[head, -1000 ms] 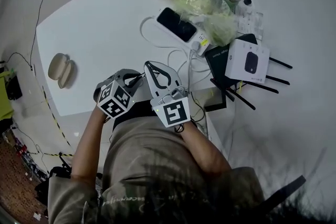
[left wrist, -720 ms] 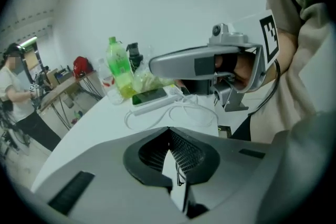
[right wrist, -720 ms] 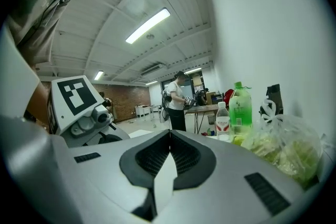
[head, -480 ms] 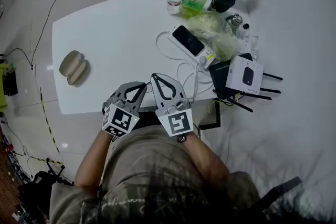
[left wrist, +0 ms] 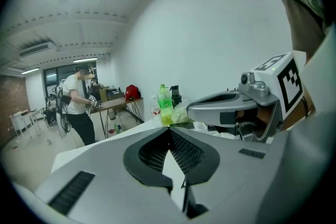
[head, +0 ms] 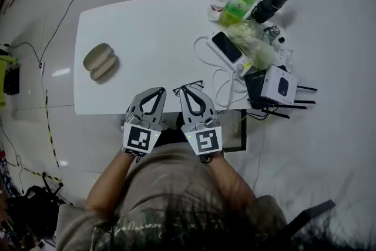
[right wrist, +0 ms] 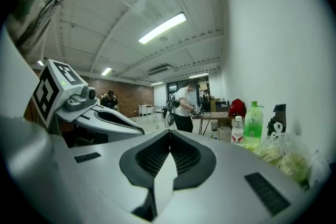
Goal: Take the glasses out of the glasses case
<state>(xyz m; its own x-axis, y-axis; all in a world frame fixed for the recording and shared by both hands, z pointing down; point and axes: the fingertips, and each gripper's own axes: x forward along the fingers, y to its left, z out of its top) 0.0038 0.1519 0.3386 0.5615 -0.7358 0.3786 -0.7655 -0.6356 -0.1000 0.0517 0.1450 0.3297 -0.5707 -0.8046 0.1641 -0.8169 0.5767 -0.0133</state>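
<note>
A white table with rounded corners (head: 147, 26) fills the upper middle of the frame. At its left lies a beige oval glasses case (head: 100, 61), two halves side by side. Thin black-framed glasses (head: 189, 89) rest near the lower edge. Crowding the right side are a white power strip (head: 241, 63), looped white cables (head: 226, 84), a green plastic bottle (head: 238, 6), a small clear bottle (head: 218, 6), a black cylindrical flask (head: 271, 3), a crumpled clear bag (head: 252, 38) and a white box (head: 278, 84)

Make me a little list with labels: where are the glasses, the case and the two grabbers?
glasses: lying on the white table, outside the case, just ahead of the right gripper's tip
glasses case: at the table's left side, apart from both grippers
left gripper: fingers together, holding nothing
right gripper: fingers together, holding nothing
table's right end: phone, green bottle, cables
</note>
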